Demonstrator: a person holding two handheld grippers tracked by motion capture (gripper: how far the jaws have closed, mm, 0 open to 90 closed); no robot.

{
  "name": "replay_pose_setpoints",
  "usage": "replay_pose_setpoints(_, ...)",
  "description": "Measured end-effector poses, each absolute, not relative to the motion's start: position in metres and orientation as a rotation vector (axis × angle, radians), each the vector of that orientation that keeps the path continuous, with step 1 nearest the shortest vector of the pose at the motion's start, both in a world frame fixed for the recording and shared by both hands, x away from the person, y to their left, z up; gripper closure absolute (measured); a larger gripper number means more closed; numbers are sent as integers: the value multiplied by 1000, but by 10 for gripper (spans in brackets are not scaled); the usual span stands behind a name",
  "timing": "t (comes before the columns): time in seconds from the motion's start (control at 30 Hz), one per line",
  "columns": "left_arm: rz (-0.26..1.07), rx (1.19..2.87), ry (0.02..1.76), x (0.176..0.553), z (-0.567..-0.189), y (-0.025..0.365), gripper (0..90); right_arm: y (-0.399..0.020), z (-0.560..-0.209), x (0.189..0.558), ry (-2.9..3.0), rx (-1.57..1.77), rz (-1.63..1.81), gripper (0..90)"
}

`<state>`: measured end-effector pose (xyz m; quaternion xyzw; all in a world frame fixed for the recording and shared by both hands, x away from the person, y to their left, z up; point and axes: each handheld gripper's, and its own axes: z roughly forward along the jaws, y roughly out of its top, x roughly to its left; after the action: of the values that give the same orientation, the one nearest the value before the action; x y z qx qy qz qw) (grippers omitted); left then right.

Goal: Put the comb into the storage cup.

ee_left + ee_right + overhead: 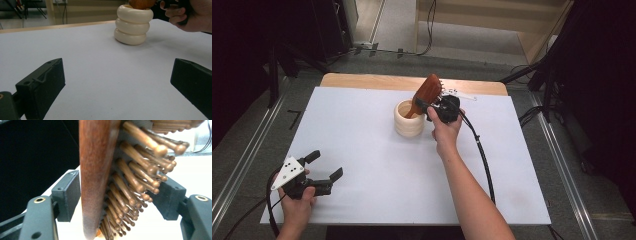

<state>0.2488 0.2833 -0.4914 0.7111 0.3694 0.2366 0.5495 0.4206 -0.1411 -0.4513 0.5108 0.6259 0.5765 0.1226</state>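
Note:
A wooden hairbrush (428, 90) stands handle-down in a cream ribbed cup (408, 122) at the middle back of the table, its head leaning right. My right gripper (429, 103) reaches the brush head from the right. In the right gripper view the brush (95, 170) sits between the jaws of that gripper (120, 192), wooden back toward the left jaw and bristles toward the right; the pads stand slightly off it. My left gripper (326, 165) rests open near the front left corner, nothing between its jaws (117, 80). From there the cup (132, 25) lies far ahead.
A white sheet (377, 165) covers the table, with a strip of bare wood (362, 80) along the far edge. The right gripper's black cable (482, 155) trails down the right side. A small paper label (464, 95) lies behind the cup. Dark stands surround the table.

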Motion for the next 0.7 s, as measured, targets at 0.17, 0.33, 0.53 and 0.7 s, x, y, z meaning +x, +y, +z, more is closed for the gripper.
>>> replay_pose_setpoints(0.17,561,1684,873,249,-491,283,0,-143,-450,420,1846,1478,1671,127)
replay_pose_setpoints(0.33,560,1684,872,249,-492,283,0,-143,-447,418,1869,1444,1652,22)
replay_pose_setpoints(0.53,560,1685,873,249,-491,283,0,-142,-442,413,1905,1381,1607,0)
replay_pose_setpoints(0.7,561,1686,871,249,-492,283,0,-144,-438,409,1923,1348,1576,0)
